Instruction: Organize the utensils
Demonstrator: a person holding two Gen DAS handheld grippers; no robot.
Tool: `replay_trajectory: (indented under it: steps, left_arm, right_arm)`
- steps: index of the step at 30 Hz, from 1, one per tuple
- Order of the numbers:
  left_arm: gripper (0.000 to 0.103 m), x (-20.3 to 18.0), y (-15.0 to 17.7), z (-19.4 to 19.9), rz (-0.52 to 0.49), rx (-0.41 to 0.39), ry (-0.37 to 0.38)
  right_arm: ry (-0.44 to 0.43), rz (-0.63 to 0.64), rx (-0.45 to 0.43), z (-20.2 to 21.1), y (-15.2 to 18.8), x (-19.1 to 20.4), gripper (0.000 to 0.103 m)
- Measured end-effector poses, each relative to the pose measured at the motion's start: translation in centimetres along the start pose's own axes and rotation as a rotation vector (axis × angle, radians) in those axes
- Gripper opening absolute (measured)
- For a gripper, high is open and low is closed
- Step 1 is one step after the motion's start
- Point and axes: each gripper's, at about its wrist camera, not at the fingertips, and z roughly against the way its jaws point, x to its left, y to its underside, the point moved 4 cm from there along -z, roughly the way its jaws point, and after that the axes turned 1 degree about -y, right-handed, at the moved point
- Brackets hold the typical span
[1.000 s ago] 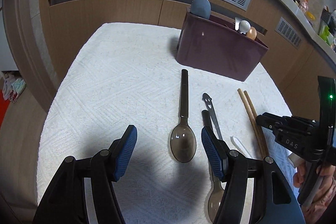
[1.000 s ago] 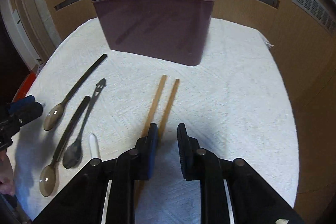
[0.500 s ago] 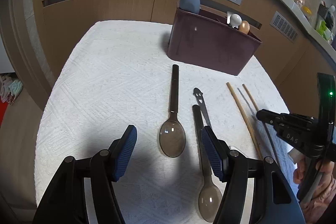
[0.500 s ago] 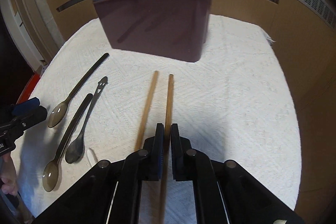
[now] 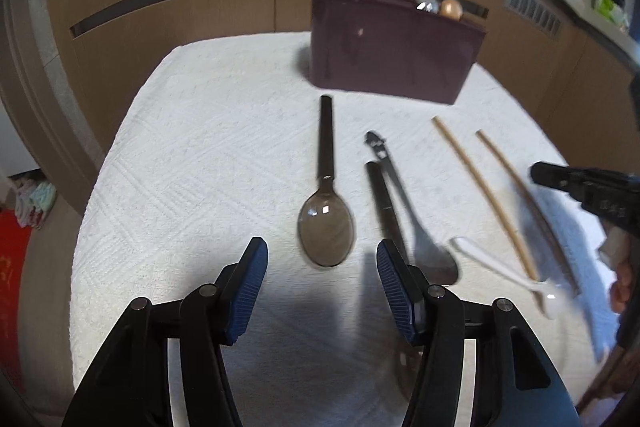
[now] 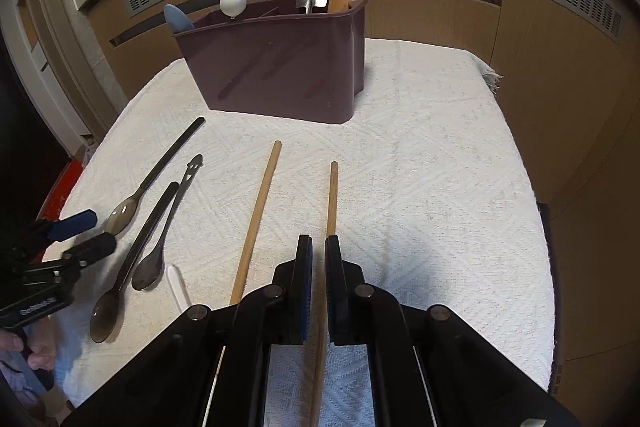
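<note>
Right chopstick (image 6: 330,203) now lifted apart from its mate, right gripper (image 6: 319,259) jaws clamped on it, left gripper (image 5: 319,267) jaws narrowing, empty.

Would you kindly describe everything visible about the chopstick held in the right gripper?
The chopstick is a slim, round, light-brown stick, wooden by the look of it. The right gripper is shut on it partway along, and its free end points toward the dark purple utensil holder. It seems raised off the white cloth. Its twin lies to its left on the cloth, apart from it.
</note>
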Motion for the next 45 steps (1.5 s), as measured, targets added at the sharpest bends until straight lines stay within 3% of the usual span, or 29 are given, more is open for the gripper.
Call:
replay_trajectory:
  steps: [5, 7, 11, 15, 23, 24, 26, 27, 28, 37, 45]
  left_arm:
    - [0.055, -0.5, -0.8, -1.4, -0.002, 0.011, -0.014]
    - [0.034, -0.6, -1.1, -1.5, 0.002, 0.002, -0.016]
    - [0.034, -0.2, -1.6, -0.3, 0.019, -0.037, 0.002]
    - [0.034, 0.2, -2.6, 2.6, 0.009, -0.129, -0.013]
    - [0.034, 0.3, -5.2, 8.8, 0.008, -0.315, 0.008]
    - [0.034, 0.2, -5.4, 9.4, 0.009, -0.330, 0.018]
    - [0.034, -0.1, -5.7, 10.3, 0.002, -0.350, 0.026]
    - [0.034, -0.1, -5.8, 10.6, -0.003, -0.356, 0.026]
    - [0.034, -0.3, -5.9, 11.0, -0.009, -0.361, 0.025]
    - [0.033, -1.3, -5.0, 12.4, -0.018, -0.351, 0.051]
    - [0.033, -1.9, -4.4, 13.1, -0.007, -0.342, 0.090]
  right_arm:
    - [0.001, 0.011, 0.002, -0.1, 0.3, 0.3, 0.005]
    - [0.006, 0.009, -0.002, 0.0, 0.4, 0.1, 0.005]
    - [0.016, 0.015, 0.004, -0.1, 0.5, 0.0, 0.010]
    - [0.020, 0.035, 0.035, -1.5, 0.0, 0.1, 0.020]
    - [0.046, 0.023, 0.060, -3.8, -0.9, 0.4, 0.027]
    - [0.051, 0.042, 0.058, -3.7, -0.8, 0.7, 0.027]
    - [0.066, 0.084, 0.057, -3.5, -0.4, 1.1, 0.015]
    - [0.064, 0.097, 0.058, -3.3, -0.2, 1.3, 0.005]
    - [0.055, 0.101, 0.061, -3.1, -0.1, 1.5, 0.004]
    - [-0.039, 0.037, -0.097, 3.9, -0.1, 1.4, 0.004]
    - [-0.067, 0.018, -0.222, 8.5, -0.2, 2.4, 0.004]
